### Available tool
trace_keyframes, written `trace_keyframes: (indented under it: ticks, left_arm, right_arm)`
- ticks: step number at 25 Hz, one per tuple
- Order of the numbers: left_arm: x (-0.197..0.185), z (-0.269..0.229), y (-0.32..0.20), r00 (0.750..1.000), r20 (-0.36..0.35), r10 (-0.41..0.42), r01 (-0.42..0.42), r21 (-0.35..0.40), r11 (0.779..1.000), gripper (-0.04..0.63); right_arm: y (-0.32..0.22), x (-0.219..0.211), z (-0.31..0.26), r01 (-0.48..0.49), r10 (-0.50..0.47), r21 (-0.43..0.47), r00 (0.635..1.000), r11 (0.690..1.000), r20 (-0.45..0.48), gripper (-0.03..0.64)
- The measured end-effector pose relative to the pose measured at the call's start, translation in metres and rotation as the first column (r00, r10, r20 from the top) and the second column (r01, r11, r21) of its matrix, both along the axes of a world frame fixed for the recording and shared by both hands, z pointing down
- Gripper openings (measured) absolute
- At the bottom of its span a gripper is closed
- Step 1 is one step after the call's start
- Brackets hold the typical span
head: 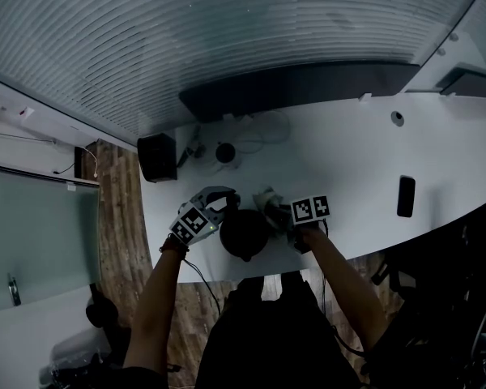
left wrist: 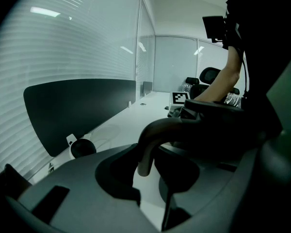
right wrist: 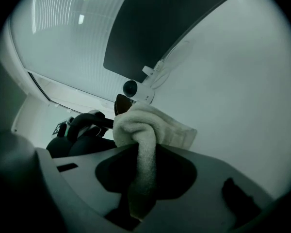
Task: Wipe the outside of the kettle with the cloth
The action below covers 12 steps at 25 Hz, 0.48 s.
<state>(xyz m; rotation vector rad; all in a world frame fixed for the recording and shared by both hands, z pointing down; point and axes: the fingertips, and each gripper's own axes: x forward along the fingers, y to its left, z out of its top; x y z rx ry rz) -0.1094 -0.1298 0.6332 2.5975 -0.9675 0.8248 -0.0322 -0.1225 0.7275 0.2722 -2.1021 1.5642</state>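
A black kettle (head: 243, 233) stands near the front edge of the white desk (head: 364, 160). My left gripper (head: 219, 206) is at the kettle's left side. In the left gripper view its jaws (left wrist: 148, 178) are shut on the curved kettle handle (left wrist: 157, 130), with the dark kettle body (left wrist: 213, 130) to the right of it. My right gripper (head: 280, 214) is just to the right of the kettle and is shut on a bunched pale cloth (right wrist: 144, 130). The cloth (head: 269, 202) lies close to the kettle's right side. In the right gripper view the kettle (right wrist: 82, 137) shows to the left of the cloth.
A black box (head: 156, 156) and a small round black device (head: 224, 152) with cables sit at the back left of the desk. A dark phone (head: 406, 196) lies to the right. A dark partition panel (head: 300, 83) runs along the far edge. A cable hole (head: 398, 118) shows at the back right.
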Motion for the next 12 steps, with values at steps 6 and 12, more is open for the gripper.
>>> trace_keyframes:
  ticks: [6,12]
  left_arm:
    - [-0.002,0.000,0.002,1.000,0.002,-0.002,0.002,-0.006,1.000,0.110]
    - [-0.001,0.001,0.002,1.000,0.001,-0.006,0.006,-0.010,1.000,0.110]
  right_arm:
    - [-0.003,-0.016,-0.088,0.111,-0.135,0.166,0.981,0.980,0.141,0.087]
    - [0.009,-0.035,-0.117,0.329,-0.366,0.436,0.930,0.838,0.002,0.087]
